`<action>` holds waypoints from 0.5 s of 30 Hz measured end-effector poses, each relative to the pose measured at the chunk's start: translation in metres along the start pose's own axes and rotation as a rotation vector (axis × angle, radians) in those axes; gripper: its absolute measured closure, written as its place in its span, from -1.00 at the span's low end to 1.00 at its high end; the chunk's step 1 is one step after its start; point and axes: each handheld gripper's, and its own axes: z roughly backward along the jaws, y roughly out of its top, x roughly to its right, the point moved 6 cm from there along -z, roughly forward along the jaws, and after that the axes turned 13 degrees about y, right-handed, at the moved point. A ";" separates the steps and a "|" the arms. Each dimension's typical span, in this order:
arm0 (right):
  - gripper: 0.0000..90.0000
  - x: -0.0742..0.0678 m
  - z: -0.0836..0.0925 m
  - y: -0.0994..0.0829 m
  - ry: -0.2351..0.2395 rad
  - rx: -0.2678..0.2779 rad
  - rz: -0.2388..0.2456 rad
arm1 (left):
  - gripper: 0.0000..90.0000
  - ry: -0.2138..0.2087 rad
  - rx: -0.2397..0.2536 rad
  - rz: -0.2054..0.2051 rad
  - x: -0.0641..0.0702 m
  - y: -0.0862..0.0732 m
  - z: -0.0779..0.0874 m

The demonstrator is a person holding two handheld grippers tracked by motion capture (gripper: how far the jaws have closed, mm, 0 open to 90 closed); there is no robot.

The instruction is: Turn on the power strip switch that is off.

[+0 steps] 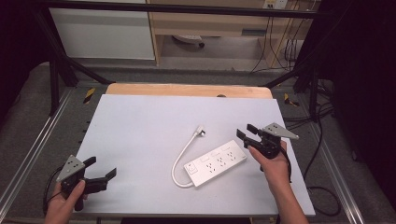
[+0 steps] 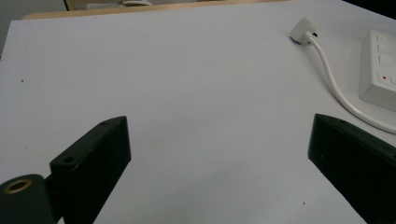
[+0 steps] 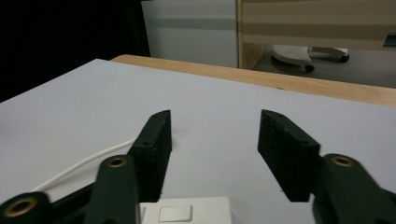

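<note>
Power strip (image 1: pixel 216 163) lies flat right of centre on the surface (image 1: pixel 140 140), cord (image 1: pixel 183 154) curling to its plug (image 1: pixel 200 131). Right tool (image 1: pixel 249 134) hangs open and empty at its far end; left tool (image 1: pixel 100 171) gapes empty, well apart. A careless nudge could skid the strip sideways.
</note>
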 end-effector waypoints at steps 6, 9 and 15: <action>-0.55 0.002 0.007 0.005 -0.012 -0.006 -0.019 | -0.86 -0.001 0.002 0.002 0.000 0.000 0.000; -0.75 0.003 0.012 0.006 -0.023 -0.002 -0.020 | -0.86 -0.001 0.003 0.002 0.000 0.000 0.001; -0.94 0.004 0.025 0.008 -0.037 0.022 -0.007 | -0.86 -0.001 0.002 -0.001 0.001 0.000 0.001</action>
